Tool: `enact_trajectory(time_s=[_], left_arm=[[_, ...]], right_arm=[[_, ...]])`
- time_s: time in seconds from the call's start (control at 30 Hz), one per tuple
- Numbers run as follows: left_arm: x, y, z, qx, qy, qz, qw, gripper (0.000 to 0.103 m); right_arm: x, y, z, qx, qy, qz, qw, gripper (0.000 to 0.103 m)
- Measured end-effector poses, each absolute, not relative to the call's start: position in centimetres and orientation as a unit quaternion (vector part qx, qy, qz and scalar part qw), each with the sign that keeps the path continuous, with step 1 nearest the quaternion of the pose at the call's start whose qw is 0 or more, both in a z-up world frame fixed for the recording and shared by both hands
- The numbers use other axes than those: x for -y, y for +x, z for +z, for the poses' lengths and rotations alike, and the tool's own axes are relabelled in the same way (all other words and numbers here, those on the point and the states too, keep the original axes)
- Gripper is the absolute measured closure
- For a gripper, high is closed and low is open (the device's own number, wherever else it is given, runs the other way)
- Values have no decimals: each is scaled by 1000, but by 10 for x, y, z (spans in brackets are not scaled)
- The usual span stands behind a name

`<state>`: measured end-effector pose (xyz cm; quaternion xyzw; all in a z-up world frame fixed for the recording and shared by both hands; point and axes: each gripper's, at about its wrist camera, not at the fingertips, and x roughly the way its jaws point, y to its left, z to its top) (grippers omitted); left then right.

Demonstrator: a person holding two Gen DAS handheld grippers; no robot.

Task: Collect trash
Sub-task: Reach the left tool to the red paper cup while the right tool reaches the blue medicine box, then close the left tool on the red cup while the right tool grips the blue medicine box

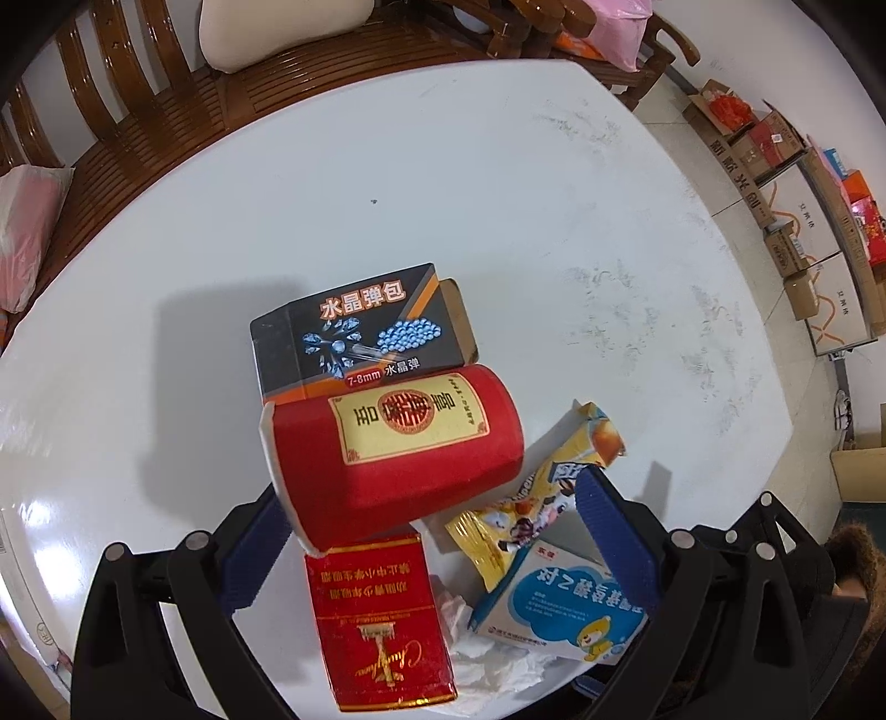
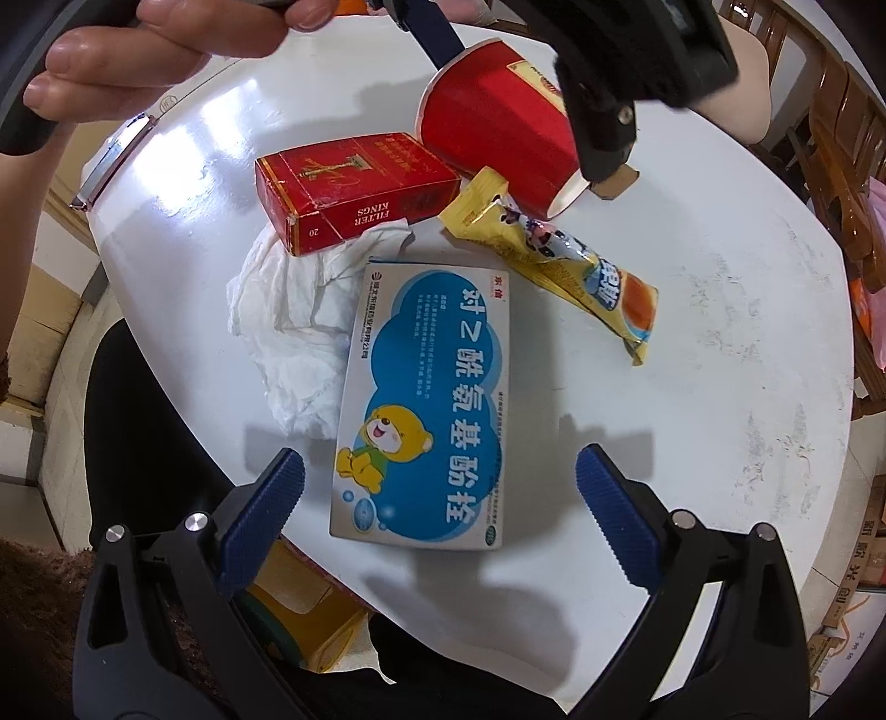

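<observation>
Trash on white table point(image 1: 498, 183): red paper cup point(image 1: 398, 448) on side, rim dented.

My left black two-finger gripper with blue ribbed pads point(image 1: 437, 515) has its jaws spread wide, angled down toward the tabletop. I see its left pad point(image 1: 266, 526) partly hidden and the right pad point(image 1: 614, 531) in full view. My right black gripper with blue ribbed pads point(image 2: 440, 493) is likewise spread wide and hovers low. A bare hand point(image 2: 160, 50) grips the left gripper's handle, fingers curled.
</observation>
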<state>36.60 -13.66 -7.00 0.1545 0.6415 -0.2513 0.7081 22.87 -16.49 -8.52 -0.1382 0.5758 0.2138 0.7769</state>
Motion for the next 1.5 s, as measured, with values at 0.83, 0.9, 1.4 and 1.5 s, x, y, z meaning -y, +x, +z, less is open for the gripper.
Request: enact_trajectory(time_s=[0.83, 0.9, 1.4, 1.5], left_arm=[[145, 376, -90, -643, 178, -230, 709, 17], [145, 376, -92, -647, 180, -228, 705, 24], [138, 372, -76, -630, 170, -219, 726, 26], [131, 378, -67, -629, 163, -218, 728, 35]], right_arm=[[171, 235, -93, -568, -141, 211, 783, 42], [172, 236, -93, -568, -142, 210, 783, 42], [186, 231, -79, -557, -144, 184, 797, 43], [189, 229, -76, -557, -142, 178, 799, 43]])
